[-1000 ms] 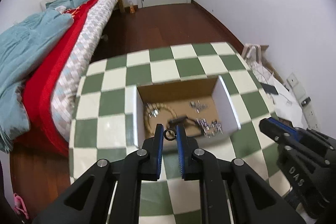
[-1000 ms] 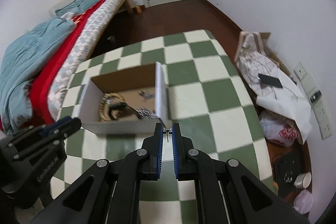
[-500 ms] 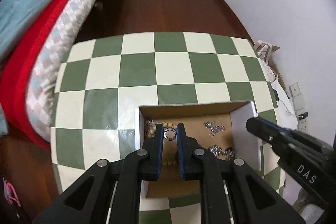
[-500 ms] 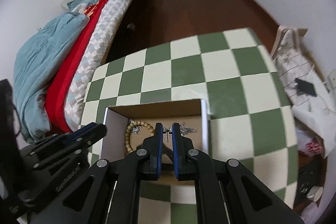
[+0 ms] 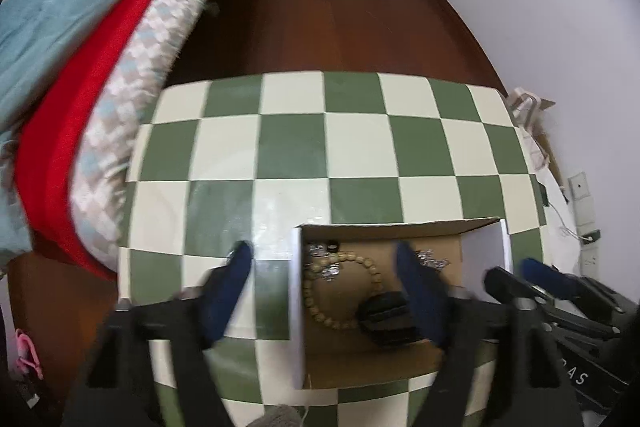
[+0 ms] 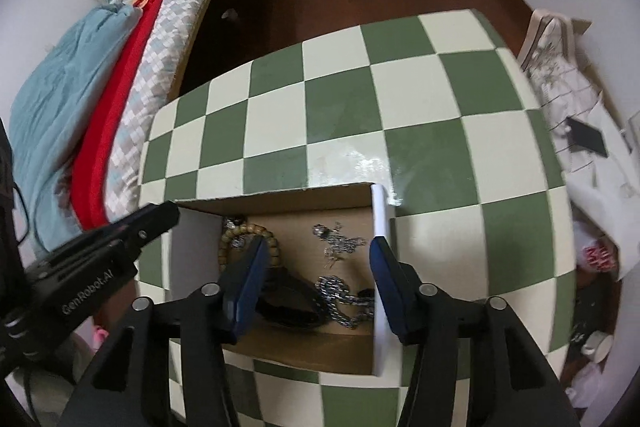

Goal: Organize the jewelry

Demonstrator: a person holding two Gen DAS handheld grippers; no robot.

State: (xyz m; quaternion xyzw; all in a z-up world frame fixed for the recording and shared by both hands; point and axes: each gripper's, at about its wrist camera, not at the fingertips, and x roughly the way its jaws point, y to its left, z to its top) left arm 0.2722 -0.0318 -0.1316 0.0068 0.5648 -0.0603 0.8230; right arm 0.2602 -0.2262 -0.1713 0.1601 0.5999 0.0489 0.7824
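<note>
An open cardboard box (image 5: 298, 291) (image 6: 380, 219) sits on the green-and-white checkered table. Inside lie a wooden bead bracelet (image 5: 344, 291) (image 6: 256, 233), a black clip (image 5: 386, 317) (image 6: 288, 301), silver chain pieces (image 6: 340, 297) and small silver earrings (image 6: 336, 241) (image 5: 432, 261). A small ring (image 5: 331, 247) lies near the box's far left corner. My left gripper (image 5: 324, 277) is open and empty above the box's left side. My right gripper (image 6: 318, 275) is open and empty above the box's middle.
A bed (image 5: 100, 67) with red and blue covers stands left of the table (image 5: 360, 147). Dark wooden floor lies beyond. Bags and clutter (image 6: 576, 131) lie to the right by the wall.
Both grippers have opened over the box. The left one let go of its small ring and the right one let go of its small earring.
</note>
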